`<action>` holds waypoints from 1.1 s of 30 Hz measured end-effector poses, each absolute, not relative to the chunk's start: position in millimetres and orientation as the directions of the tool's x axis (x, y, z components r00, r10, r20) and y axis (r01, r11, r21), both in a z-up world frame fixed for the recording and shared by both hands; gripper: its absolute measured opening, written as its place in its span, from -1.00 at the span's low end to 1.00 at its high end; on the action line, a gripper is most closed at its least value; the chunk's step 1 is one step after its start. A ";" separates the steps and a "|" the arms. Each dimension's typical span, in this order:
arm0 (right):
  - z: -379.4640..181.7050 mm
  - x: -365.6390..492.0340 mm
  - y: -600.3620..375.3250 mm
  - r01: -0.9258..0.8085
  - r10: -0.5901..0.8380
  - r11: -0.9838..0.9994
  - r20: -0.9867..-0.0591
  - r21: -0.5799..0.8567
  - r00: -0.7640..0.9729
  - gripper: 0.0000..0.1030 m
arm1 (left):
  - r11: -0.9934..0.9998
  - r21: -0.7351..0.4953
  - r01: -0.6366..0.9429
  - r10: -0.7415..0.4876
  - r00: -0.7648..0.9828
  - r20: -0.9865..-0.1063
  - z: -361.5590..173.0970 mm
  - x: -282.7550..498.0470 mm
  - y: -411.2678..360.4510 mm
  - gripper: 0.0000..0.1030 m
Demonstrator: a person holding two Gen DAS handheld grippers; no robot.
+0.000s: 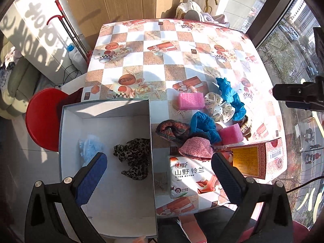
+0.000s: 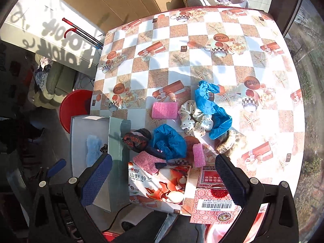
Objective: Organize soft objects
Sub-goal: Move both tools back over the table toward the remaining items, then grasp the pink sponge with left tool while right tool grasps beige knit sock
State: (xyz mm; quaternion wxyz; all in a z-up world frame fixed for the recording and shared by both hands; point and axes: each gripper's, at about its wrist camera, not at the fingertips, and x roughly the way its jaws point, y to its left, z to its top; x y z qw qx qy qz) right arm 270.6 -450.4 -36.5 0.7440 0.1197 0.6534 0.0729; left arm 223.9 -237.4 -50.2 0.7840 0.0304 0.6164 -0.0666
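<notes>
Both claws are released and carry nothing: the left claw hangs over the right wall of the white box, with one blue pad above the box floor and the other above the tissue pack. The right claw hangs with spread fingers above the near edge of the table, over the tissue pack and the red carton. Inside the box lie two soft things, a leopard scrunchie near the right wall and a pale blue fluffy piece to its left. The other soft things are in a loose heap on the table, just right of the box: a dark knitted scrunchie touching the box wall, a pink knitted piece resting on the tissue pack, a blue crumpled cover, a second blue cover farther back, a white dotted scrunchie between them, and two pink sponges. A beige fuzzy thing lies at the right end of the heap. A red stool stands on the floor beside the table.
</notes>
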 end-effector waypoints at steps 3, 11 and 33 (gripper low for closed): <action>-44.8 281.0 -497.2 0.112 0.216 0.967 -0.968 0.230 0.129 0.99 | 0.986 -0.040 0.164 -0.074 0.205 -0.976 -60.0 255.7 -268.2 1.00; -143.4 284.6 -563.2 0.136 0.152 0.981 -0.984 0.139 -0.088 0.99 | 0.989 0.003 0.151 -0.005 0.056 -0.998 -138.6 328.3 -319.4 1.00; -258.0 284.4 -528.1 -0.169 -0.012 0.985 -0.971 0.029 -0.240 0.99 | 0.997 0.043 0.062 0.050 -0.118 -0.992 -251.2 363.6 -339.4 1.00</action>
